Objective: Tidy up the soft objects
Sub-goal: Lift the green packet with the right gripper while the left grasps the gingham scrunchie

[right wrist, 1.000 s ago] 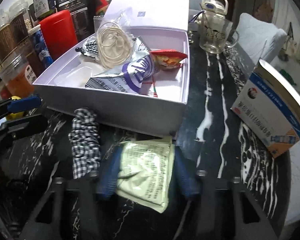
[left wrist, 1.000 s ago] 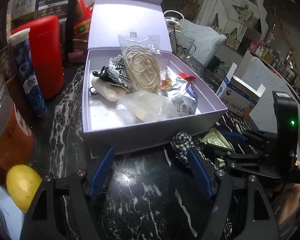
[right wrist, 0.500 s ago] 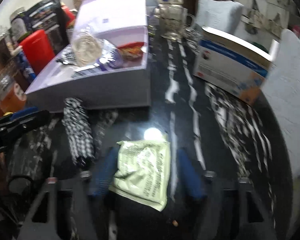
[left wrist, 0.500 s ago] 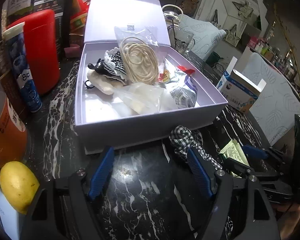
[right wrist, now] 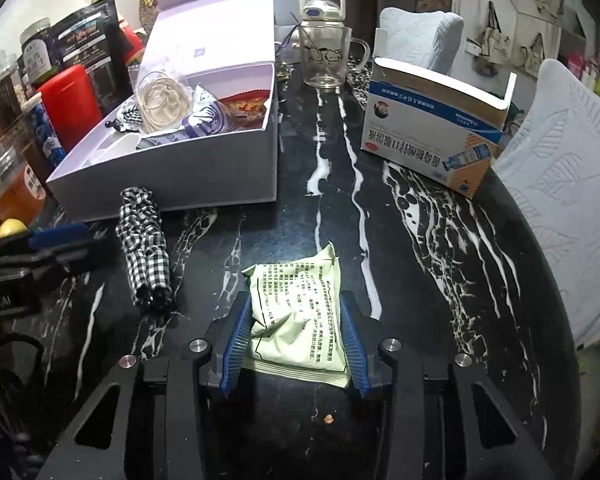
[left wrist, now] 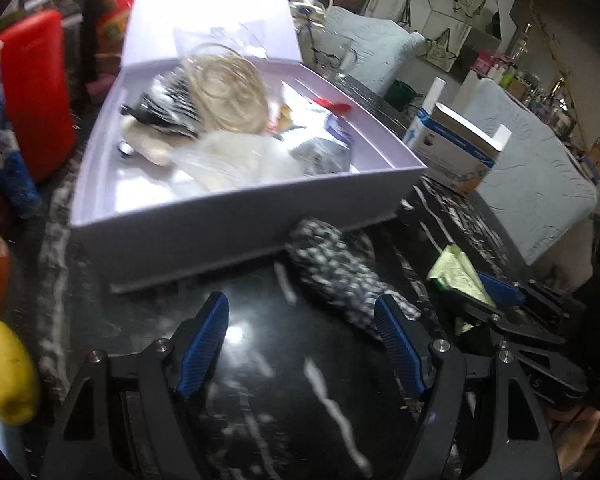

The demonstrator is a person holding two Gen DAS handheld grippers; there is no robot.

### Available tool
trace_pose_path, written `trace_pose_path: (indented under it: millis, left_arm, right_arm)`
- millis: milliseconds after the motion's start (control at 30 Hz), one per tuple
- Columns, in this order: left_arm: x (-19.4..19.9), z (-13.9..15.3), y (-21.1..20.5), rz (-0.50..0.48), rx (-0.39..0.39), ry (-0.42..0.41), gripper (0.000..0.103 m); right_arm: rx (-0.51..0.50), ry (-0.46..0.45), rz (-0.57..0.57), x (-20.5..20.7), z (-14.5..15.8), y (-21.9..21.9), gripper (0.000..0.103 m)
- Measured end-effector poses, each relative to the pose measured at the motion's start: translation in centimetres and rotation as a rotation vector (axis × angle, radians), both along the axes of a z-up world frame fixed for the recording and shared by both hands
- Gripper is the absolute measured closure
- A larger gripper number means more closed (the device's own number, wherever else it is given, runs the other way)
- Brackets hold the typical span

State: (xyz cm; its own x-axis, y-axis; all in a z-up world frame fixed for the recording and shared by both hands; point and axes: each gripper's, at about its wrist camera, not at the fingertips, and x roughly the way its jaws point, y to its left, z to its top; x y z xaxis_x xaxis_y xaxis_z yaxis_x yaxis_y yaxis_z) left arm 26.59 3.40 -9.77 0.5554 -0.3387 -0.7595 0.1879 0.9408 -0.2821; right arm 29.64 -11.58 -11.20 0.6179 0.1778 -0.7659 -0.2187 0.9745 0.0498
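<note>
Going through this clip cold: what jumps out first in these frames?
The pale green packet pinched between the right gripper blue fingers, over the black marble table. Next, the open lilac box at back left, piled with bagged hair ties and snack packets, with a black-and-white checked scrunchie lying on the table just in front of it. The left gripper hovers open beside the scrunchie.
</note>
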Motion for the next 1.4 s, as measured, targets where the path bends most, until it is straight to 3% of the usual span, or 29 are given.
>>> trace_pose_path:
  millis: [200,267,300,367,500,667,767,900,1000,1200,1400]
  left_arm:
    - [0.5,0.2,-1.9,-0.017,-0.019,0.01,0.028]
    - [0.8,-0.1,-2.5,-0.01,0.028,0.016,0.028]
    - [0.9,-0.1,-3.1,0.002,0.099,-0.006,0.028]
    - [1.1,-0.3,-4.0,0.0,0.165,-0.02,0.028]
    - [1.1,-0.4,-4.4,0.007,0.185,-0.018,0.029]
    - [0.1,-0.4,-4.3,-0.039,0.162,-0.059,0.061]
    - [-0.5,-0.3,-4.0,-0.063,0.133,-0.065,0.068]
    - [-1.4,-0.2,-3.2,-0.067,0.137,-0.069,0.071]
    - [-2.4,0.2,-1.9,-0.04,0.2,-0.106,0.074]
    - [-2.0,-0.3,1.5,0.006,0.09,-0.053,0.074]
    - [-1.9,-0.3,1.3,0.015,0.095,-0.052,0.074]
  right_arm:
    - [0.056,0.005,0.001,0.0,0.0,-0.7,0.06]
    - [0.056,0.005,0.001,-0.1,0.0,-0.7,0.06]
    - [0.053,0.005,0.001,-0.1,0.0,-0.7,0.06]
    - [0.05,0.004,0.001,-0.1,0.0,-0.7,0.06]
    - [0.035,0.003,0.002,-0.1,0.0,-0.5,0.06]
    - [0.04,0.004,0.002,0.0,0.0,-0.5,0.06]
    - [0.029,0.004,0.003,0.0,0.0,-0.4,0.059]
    - [0.006,0.002,0.003,0.0,0.0,-0.1,0.06]
    - [-0.009,0.001,0.003,0.0,0.0,0.2,0.06]
    - [-0.026,0.0,0.002,0.1,0.0,0.4,0.059]
    - [-0.009,0.002,-0.006,0.2,0.0,0.2,0.059]
